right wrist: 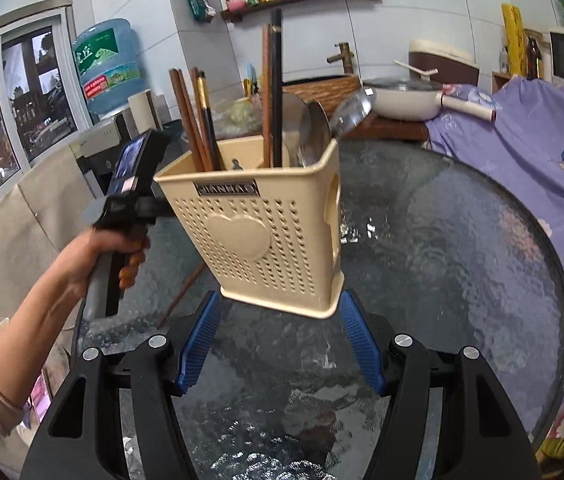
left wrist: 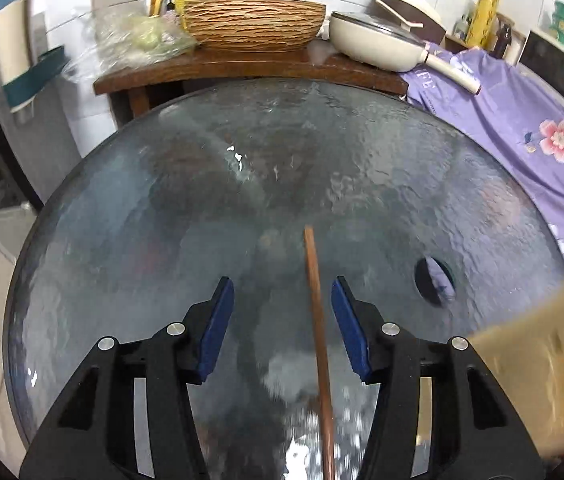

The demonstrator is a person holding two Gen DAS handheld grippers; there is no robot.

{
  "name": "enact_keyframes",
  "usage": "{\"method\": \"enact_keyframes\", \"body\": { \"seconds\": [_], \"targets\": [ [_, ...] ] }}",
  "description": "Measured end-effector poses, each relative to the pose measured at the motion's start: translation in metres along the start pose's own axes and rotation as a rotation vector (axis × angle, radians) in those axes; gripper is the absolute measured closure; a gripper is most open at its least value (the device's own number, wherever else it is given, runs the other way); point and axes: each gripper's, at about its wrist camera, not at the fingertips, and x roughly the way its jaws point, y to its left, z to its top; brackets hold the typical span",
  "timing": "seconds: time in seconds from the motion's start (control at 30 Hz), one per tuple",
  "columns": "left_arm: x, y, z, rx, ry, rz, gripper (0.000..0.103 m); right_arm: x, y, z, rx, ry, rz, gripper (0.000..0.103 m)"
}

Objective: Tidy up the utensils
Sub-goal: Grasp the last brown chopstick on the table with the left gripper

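A single brown chopstick point(left wrist: 318, 320) lies on the round glass table point(left wrist: 162, 220). It runs lengthwise between the spread blue pads of my left gripper point(left wrist: 282, 292), nearer the right pad, and neither pad touches it. My right gripper point(right wrist: 279, 304) is shut on the base of a beige perforated utensil holder point(right wrist: 266, 232), which hangs tilted above the glass. The holder contains several chopsticks point(right wrist: 194, 120) and metal spoons point(right wrist: 314, 124). In the right wrist view a hand holds the left gripper's body point(right wrist: 130, 184) just left of the holder, and the loose chopstick point(right wrist: 182, 292) shows below it.
A wooden basin point(left wrist: 254, 24) and a lidded cream pan point(left wrist: 378, 44) sit on the wooden counter beyond the table. Purple flowered cloth point(left wrist: 522, 128) drapes along the right. The glass has a round hole point(left wrist: 434, 284). The holder's edge point(left wrist: 542, 380) looms at the right of the left wrist view.
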Motion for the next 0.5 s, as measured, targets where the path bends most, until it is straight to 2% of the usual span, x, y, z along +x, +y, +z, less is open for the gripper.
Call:
{"method": "enact_keyframes", "body": {
  "seconds": [0.07,0.17,0.23,0.33,0.5],
  "targets": [
    [0.016,-0.003,0.008,0.000,0.036,-0.012,0.060,0.005,-0.003,-0.002,0.005,0.019,-0.004,0.042],
    [0.035,-0.007,0.016,0.016,0.064,0.025,0.067,0.008,-0.006,-0.004,0.011,0.033,-0.001,0.042],
    [0.041,-0.010,0.018,0.018,0.075,0.023,0.068,0.008,-0.007,-0.005,0.012,0.035,-0.002,0.042],
    [0.045,-0.017,0.021,0.061,0.082,0.072,0.072,0.008,-0.009,-0.005,0.021,0.036,0.010,0.042],
    [0.051,-0.021,0.028,0.060,0.091,0.073,0.076,0.012,-0.014,-0.007,0.035,0.046,0.013,0.042]
  ]
}}
